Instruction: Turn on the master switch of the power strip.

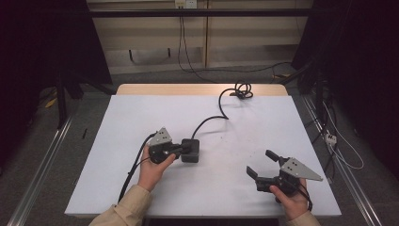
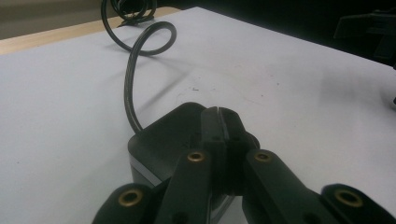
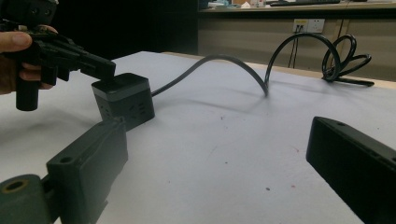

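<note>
Two grippers work above one white table (image 1: 141, 188). Near its front right corner, the right gripper (image 1: 262, 165) hovers with jaws spread wide, holding nothing. Left of centre, the left gripper (image 1: 184, 149) rests its closed jaws on top of the single black power cube (image 1: 192, 151). One cable (image 1: 221, 109) snakes from the cube to the far edge, coiling there. Beyond lie grey floor and a beige wall.

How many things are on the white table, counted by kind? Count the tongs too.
Power cube with its cable: 1
Tongs, left and right: 2
Total: 3
</note>
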Motion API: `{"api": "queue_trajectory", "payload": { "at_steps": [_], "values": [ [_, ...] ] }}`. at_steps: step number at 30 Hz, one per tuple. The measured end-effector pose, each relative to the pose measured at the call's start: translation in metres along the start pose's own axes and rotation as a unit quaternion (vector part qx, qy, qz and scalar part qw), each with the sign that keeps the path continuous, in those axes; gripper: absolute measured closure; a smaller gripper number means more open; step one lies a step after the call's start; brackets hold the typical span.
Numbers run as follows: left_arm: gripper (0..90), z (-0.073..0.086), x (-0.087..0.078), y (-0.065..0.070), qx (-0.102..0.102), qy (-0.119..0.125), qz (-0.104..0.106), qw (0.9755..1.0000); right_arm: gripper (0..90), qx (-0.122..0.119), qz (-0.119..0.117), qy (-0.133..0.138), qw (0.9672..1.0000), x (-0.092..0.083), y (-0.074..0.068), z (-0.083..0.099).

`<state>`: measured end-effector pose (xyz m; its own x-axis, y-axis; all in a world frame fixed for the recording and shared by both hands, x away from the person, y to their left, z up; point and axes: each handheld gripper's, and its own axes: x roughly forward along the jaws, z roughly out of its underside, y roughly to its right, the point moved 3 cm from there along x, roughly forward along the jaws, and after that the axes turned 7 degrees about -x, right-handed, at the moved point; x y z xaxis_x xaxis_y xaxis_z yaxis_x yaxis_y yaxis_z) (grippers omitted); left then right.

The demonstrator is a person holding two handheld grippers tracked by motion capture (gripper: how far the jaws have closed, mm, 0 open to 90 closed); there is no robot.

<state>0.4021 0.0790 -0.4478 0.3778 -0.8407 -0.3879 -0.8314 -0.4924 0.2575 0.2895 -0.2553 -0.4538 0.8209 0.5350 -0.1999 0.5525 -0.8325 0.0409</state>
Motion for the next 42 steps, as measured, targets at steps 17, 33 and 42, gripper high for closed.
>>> {"api": "queue_trajectory", "payload": {
  "at_steps": [17, 33, 42],
  "values": [
    [90.0, 0.0003, 0.0008, -0.0005, -0.004, -0.005, -0.001, 1.0000, 4.8, 0.000, -0.001, 0.000, 1.0000, -0.0002, -0.0003, -0.0002],
    [90.0, 0.0010, 0.0011, -0.0005, -0.008, -0.005, -0.001, 1.0000, 4.6, -0.001, -0.002, 0.000, 1.0000, -0.0003, -0.0005, 0.0000],
    [90.0, 0.0013, 0.0010, -0.0004, -0.008, -0.006, -0.003, 1.0000, 4.6, -0.002, -0.004, 0.000, 1.0000, 0.0000, -0.0011, -0.0001]
  ]
}}
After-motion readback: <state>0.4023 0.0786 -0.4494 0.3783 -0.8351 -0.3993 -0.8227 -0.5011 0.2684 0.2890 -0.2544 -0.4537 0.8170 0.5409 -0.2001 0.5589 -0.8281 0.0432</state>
